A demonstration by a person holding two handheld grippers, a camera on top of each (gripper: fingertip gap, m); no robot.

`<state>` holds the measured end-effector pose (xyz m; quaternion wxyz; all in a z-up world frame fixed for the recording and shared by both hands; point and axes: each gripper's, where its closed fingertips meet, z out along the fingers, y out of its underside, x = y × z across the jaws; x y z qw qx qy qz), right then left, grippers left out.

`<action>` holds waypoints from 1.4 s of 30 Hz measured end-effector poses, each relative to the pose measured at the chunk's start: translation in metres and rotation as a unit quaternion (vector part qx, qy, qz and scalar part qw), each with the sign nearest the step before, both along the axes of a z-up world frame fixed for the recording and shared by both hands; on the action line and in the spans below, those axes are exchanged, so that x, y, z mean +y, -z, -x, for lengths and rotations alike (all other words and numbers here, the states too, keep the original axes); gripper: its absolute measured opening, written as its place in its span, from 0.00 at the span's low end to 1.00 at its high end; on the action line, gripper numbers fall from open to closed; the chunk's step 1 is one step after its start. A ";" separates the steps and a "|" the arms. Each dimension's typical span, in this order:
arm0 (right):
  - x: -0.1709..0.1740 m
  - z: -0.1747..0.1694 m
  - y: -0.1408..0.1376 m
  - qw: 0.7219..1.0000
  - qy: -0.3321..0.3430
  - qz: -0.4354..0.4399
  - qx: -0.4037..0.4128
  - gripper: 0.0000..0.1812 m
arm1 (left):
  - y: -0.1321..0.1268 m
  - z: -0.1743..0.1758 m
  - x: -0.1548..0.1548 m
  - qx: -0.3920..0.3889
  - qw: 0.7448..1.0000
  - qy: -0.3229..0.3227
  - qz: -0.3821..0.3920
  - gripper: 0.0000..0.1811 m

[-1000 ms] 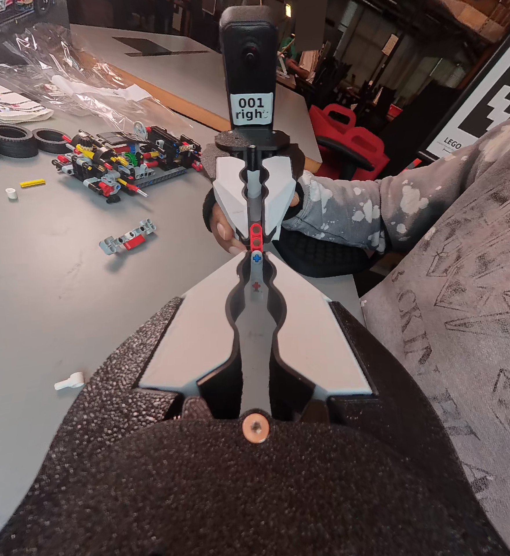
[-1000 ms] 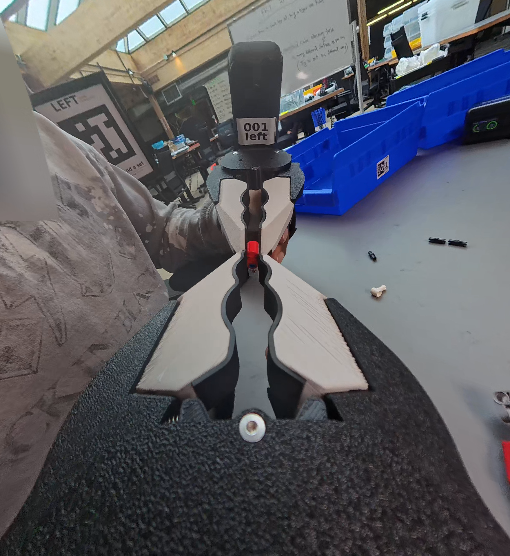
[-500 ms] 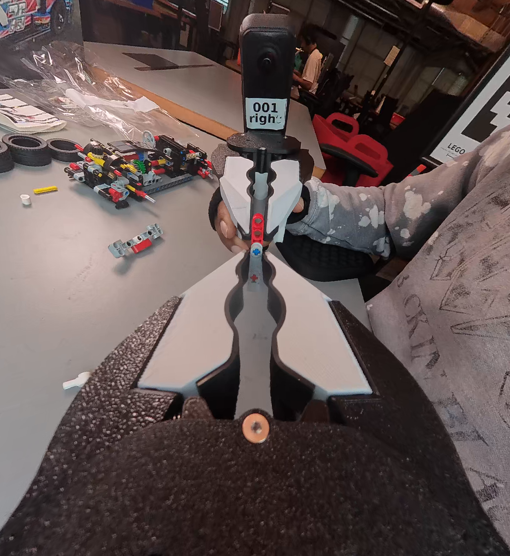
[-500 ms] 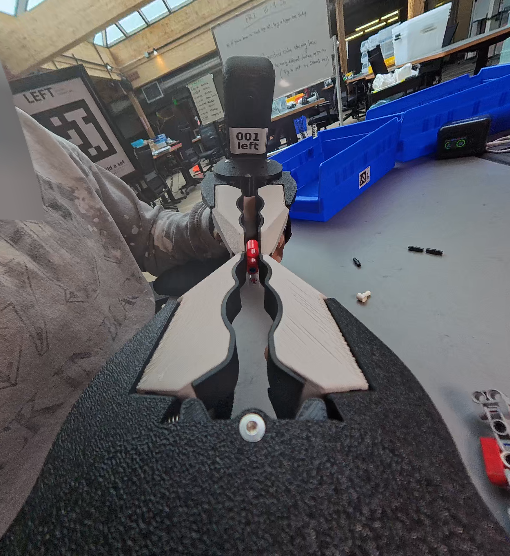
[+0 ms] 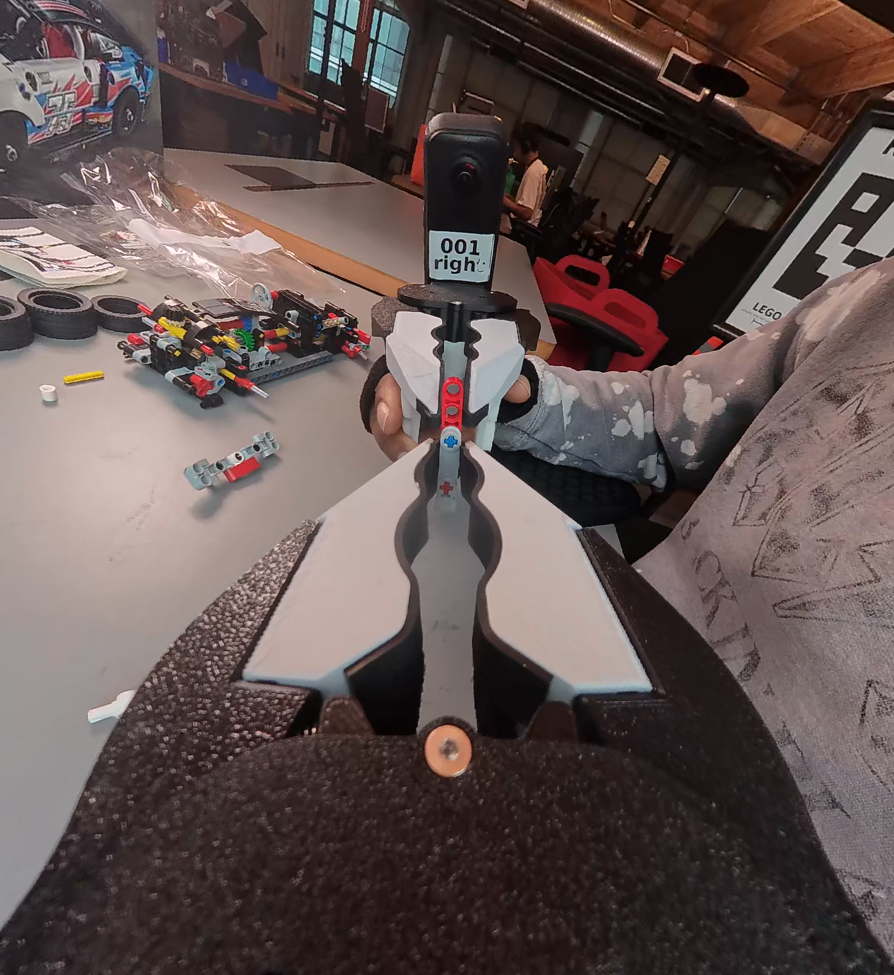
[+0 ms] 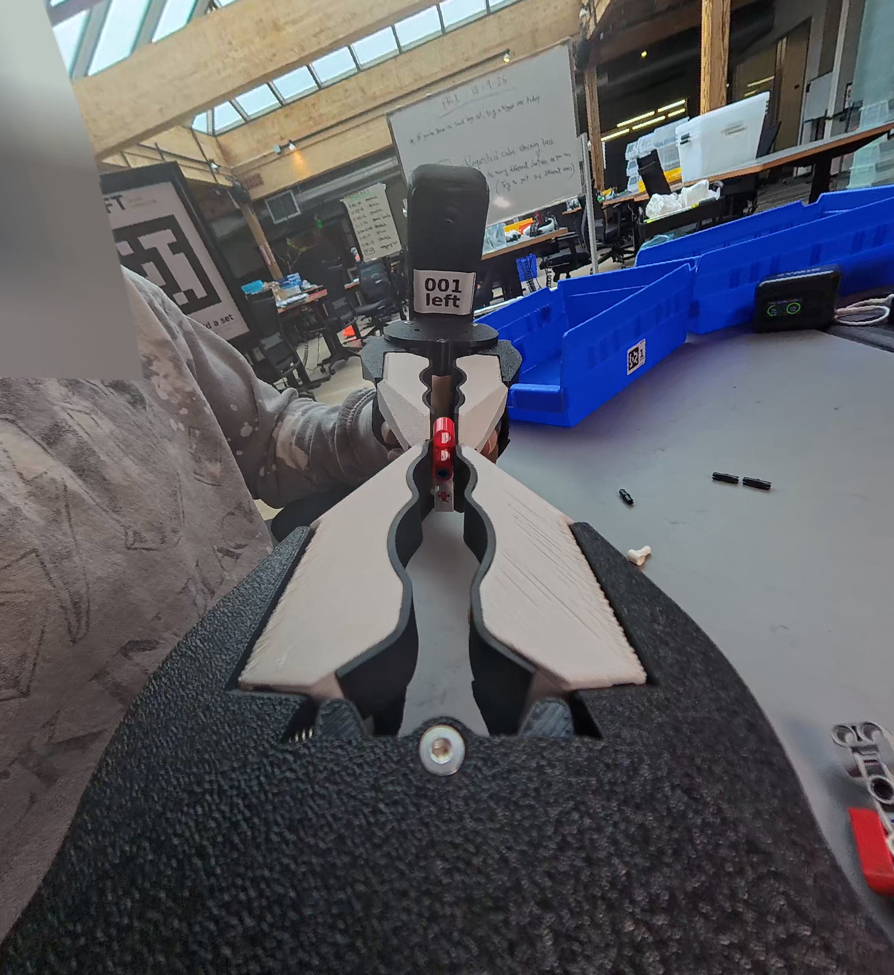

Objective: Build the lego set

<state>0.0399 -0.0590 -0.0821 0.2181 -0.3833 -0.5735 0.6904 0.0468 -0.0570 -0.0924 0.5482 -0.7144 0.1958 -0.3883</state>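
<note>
Since my left gripper [image 5: 447,477] is pinching the grey beam [image 5: 449,464] and my right gripper [image 6: 440,477] the red beam [image 5: 452,403] at frame center, any twist could pop that 1 joint, dropping bits far from the chassis [image 5: 247,337] upper left.

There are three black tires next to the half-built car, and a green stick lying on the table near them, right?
Not green: the little stick is yellow, as the left wrist view shows. The three black tires do sit beside the half-built car.
</note>
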 end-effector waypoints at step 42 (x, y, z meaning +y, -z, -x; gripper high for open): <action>-0.002 0.014 0.006 0.996 0.052 -0.067 -0.008 0.09 | -0.005 0.018 -0.005 -0.037 0.999 0.014 -0.013 0.03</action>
